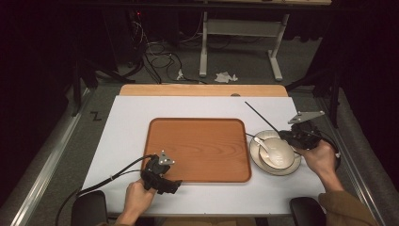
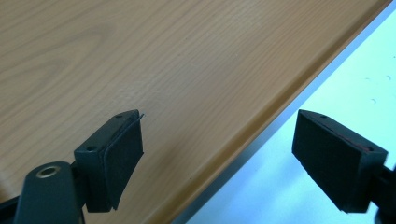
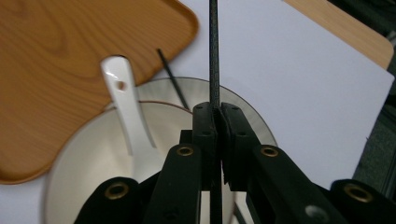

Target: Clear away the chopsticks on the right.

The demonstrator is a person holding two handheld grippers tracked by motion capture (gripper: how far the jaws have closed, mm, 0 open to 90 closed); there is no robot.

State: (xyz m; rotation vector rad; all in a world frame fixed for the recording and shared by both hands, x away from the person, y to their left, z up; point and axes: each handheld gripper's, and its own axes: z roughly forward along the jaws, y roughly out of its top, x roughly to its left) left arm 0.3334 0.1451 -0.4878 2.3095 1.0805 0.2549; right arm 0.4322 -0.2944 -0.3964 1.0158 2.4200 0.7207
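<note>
Our right tool point(image 3: 218, 116) is squeezed tight on a thin black stick point(image 3: 214, 46), w/ the round white bowl point(image 3: 93, 158) & white spoon point(image 3: 126, 107) right under it. Left tool point(image 2: 217, 154) is wide open, holding nothing, over the brown wooden tray point(image 2: 140, 56) edge. The stick could slip & knock the spoon if we tilt.

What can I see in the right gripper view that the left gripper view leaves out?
Right gripper view: its jaws are shut on a thin black chopstick, above a white bowl holding a white spoon, with a second chopstick lying on the plate beneath. Left gripper view: open jaws straddling the tray's edge. Both share the wooden tray and white table cover.
</note>
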